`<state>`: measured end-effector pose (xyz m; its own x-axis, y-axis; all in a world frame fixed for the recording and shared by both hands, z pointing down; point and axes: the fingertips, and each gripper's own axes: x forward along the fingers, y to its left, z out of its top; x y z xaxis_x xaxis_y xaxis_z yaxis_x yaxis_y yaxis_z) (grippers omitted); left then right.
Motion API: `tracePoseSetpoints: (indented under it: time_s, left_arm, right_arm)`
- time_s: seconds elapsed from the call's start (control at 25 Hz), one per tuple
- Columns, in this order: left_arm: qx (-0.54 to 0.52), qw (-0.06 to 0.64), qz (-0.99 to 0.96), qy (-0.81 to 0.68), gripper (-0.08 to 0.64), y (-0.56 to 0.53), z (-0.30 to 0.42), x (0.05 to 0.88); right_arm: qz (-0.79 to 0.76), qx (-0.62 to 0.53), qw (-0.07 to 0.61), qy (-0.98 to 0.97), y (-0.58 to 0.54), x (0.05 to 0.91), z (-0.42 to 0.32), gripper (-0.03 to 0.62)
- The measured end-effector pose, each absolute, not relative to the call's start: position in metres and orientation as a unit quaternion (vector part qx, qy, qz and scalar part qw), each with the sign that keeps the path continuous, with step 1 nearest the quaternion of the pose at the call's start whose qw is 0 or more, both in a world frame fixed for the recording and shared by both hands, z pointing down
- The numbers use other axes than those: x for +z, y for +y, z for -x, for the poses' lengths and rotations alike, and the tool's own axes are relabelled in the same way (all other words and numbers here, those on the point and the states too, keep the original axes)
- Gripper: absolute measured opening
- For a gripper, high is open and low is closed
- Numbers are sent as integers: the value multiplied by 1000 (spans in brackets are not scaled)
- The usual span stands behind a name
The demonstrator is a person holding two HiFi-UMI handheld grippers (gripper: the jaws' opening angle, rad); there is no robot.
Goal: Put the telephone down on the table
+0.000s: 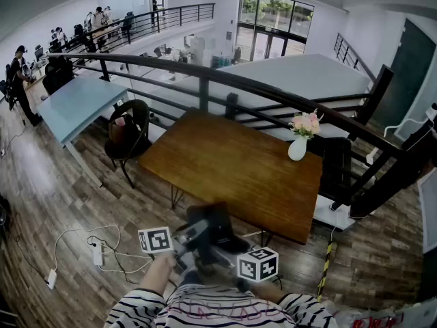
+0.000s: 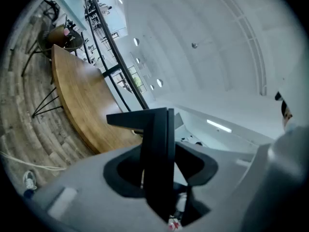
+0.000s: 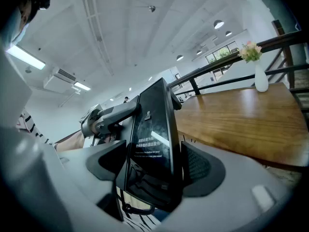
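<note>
The person in the striped top holds the black telephone (image 1: 213, 225) up between both grippers, close to the body and by the near edge of the wooden worktop (image 1: 232, 162). From the gripper views it looks lifted clear of the wood rather than resting on it.

The right gripper (image 3: 154, 163) has its jaws spread wide with the telephone's body upright between them, a pad pressed against each side and the dark screen with its lines of small print facing the camera. The left gripper (image 2: 158, 166) clamps a narrower part of the telephone, which shows there edge-on as a thin black slab with the pads closed against it.

Further back on the worktop, well apart from the telephone, a white vase (image 1: 298, 147) of pale flowers stands near the railing (image 1: 205, 74).
</note>
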<state>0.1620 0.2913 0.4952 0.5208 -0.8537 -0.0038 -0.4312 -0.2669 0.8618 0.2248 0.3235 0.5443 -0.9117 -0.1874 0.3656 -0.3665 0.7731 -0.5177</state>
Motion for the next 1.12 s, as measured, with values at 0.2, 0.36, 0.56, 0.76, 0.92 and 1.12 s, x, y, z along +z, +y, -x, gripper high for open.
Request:
tracePoseSetpoints:
  time_s: [0.2, 0.36, 0.56, 0.76, 0.92, 1.12]
  left_arm:
    - [-238, 434, -754, -431, 189, 294, -151, 503]
    - [-244, 433, -759, -422, 189, 292, -155, 502]
    - [-238, 441, -753, -427, 189, 290, -156, 507]
    - [-243, 447, -755, -414, 188, 277, -152, 508]
    - [-247, 464, -747, -406, 187, 260, -129, 511]
    - [-227, 451, -768, -394, 187, 222, -83, 511]
  right_arm:
    - [-149, 303, 147, -930, 324, 543, -222, 353]
    - [-149, 307, 147, -928, 324, 546, -222, 354]
    - [-151, 316, 149, -925, 321, 548, -225, 356]
    - [-156, 322, 150, -922, 309, 551, -218, 356]
    - [-168, 319, 149, -921, 293, 551, -196, 356]
    - [-187, 320, 145, -917, 258, 551, -150, 356]
